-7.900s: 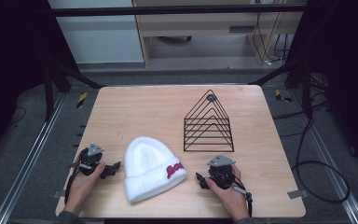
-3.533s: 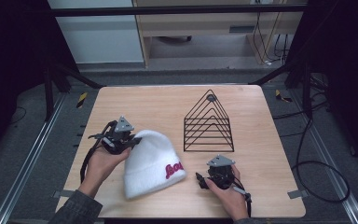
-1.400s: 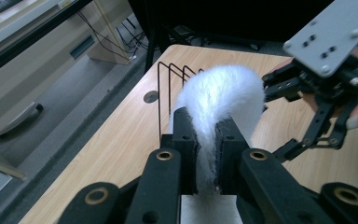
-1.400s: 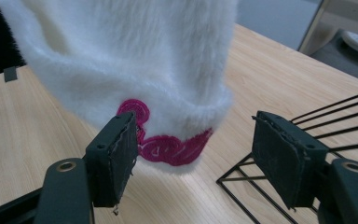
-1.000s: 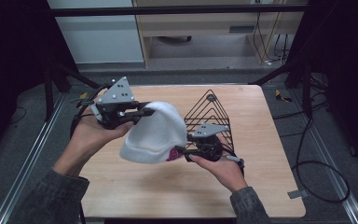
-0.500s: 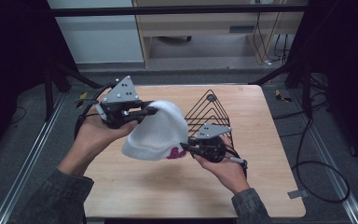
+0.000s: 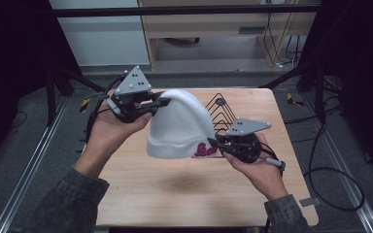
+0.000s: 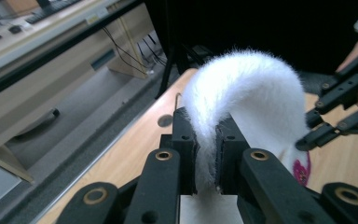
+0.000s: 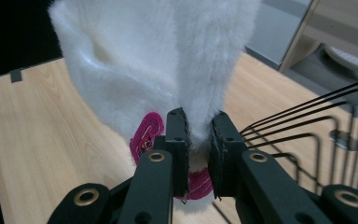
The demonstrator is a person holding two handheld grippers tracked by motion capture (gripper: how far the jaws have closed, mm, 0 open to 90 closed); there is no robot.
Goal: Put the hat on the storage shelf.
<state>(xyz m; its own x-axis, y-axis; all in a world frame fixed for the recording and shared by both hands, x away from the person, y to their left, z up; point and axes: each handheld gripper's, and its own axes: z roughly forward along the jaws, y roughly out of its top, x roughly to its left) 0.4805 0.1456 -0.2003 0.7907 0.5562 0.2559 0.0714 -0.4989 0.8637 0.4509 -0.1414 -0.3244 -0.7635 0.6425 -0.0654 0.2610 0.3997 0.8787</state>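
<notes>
The left gripper (image 7: 162, 101) has its jaws clenched on the crown tip of 1 white fuzzy beanie (image 7: 183, 127), fabric squeezed thin between them. The right gripper (image 7: 213, 142) grasps the beanie's cuff beside its pink embroidered lettering (image 7: 205, 150), jaws nearly closed. The beanie hangs lifted above the wooden bench (image 7: 184, 194), stretched between the 2 grippers. 1 black wire rack (image 7: 222, 112) stands behind it.
</notes>
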